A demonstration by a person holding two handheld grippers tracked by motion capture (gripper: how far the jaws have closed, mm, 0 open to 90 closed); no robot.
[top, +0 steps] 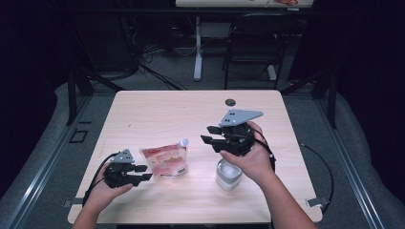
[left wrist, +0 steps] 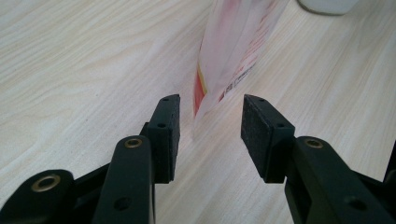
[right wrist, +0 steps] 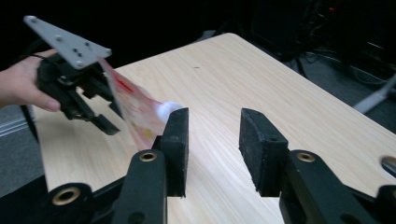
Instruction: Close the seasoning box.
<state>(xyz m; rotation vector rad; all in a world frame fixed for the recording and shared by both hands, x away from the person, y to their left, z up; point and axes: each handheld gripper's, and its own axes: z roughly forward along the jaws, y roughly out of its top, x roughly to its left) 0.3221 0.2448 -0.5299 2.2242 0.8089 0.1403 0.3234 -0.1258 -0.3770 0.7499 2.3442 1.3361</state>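
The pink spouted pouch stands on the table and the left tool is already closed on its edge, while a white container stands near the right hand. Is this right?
Not quite. In the left gripper view the left tool is open: its pads flank the pouch edge without pressing. The white container does stand by the right hand.

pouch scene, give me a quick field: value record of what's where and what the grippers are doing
pouch: red-and-white spouted pouch, upright on the table, white cap at top
left gripper: open, pouch's edge between its jaws, pads apart from it
right gripper: open, nothing between its jaws, above the table
white container: on the table beneath the right hand
contact: neither gripper presses on the pouch
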